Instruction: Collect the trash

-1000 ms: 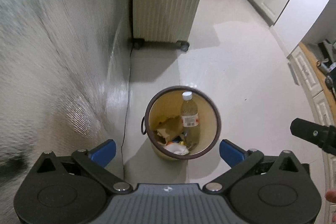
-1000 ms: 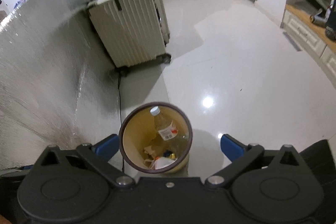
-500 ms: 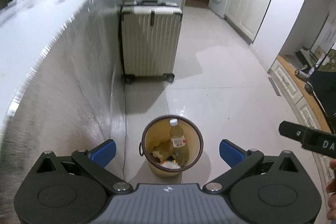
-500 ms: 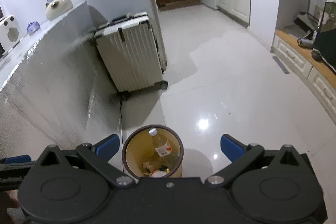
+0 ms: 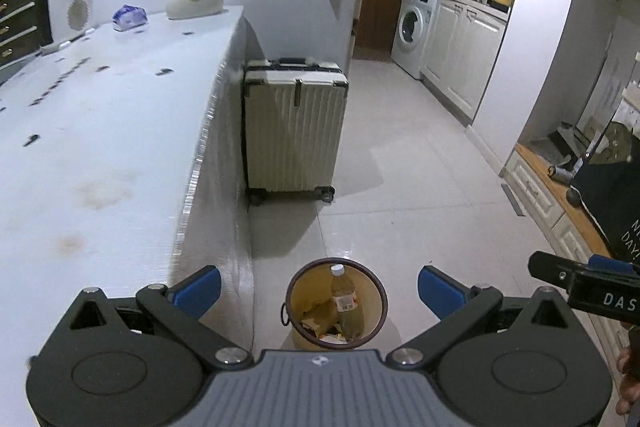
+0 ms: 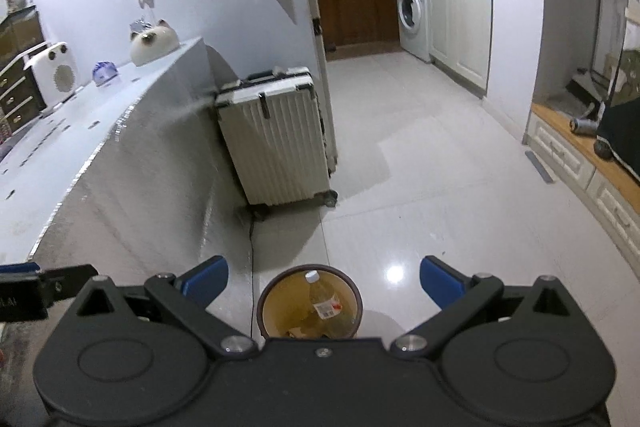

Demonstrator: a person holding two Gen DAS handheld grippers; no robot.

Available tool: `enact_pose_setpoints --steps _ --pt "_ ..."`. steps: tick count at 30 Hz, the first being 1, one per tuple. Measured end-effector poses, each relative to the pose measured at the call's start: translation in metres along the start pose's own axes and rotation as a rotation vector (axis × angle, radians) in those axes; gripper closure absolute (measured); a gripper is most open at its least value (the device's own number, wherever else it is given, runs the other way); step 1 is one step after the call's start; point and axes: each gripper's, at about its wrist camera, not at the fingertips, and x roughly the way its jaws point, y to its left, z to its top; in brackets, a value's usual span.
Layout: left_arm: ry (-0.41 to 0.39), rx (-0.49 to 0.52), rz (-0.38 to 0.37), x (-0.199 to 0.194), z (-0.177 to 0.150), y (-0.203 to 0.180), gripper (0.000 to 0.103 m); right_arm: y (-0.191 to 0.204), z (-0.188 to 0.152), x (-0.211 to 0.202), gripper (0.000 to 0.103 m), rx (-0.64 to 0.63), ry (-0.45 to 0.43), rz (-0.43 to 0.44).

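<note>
The left hand-held gripper [image 5: 319,285] and right hand-held gripper [image 6: 324,281] both gape wide, empty, above a round yellow trash bin with a dark rim [image 5: 376,311] on the floor beside the grey counter [image 5: 100,155]. Inside stands a clear plastic bottle [image 5: 345,303] with an unreadable red-and-white label among crumpled scraps. White letters "DAS" show on the right unit's side.

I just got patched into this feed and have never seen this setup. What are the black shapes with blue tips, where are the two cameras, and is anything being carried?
These are two handheld grasping tools, one per hand, each with a camera looking along its fingers. The left tool and right tool both have their blue fingers spread wide, with nothing between them. Below on the floor stands a round trash bin holding a plastic bottle and crumpled scraps. To the left is a long counter with a cat-shaped ornament; beyond stands a cream suitcase.
</note>
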Motion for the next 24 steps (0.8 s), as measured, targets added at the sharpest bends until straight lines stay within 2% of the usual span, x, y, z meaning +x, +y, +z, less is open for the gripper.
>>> enact_pose_setpoints --steps 10,24 --pt "0.01 -0.021 0.012 -0.034 -0.013 0.022 0.0 0.017 -0.003 -0.04 0.0 -0.045 -0.017 -0.001" --pt "0.006 -0.025 0.042 -0.054 -0.031 0.034 0.0 0.034 -0.016 -0.063 0.0 -0.085 0.006 -0.013"
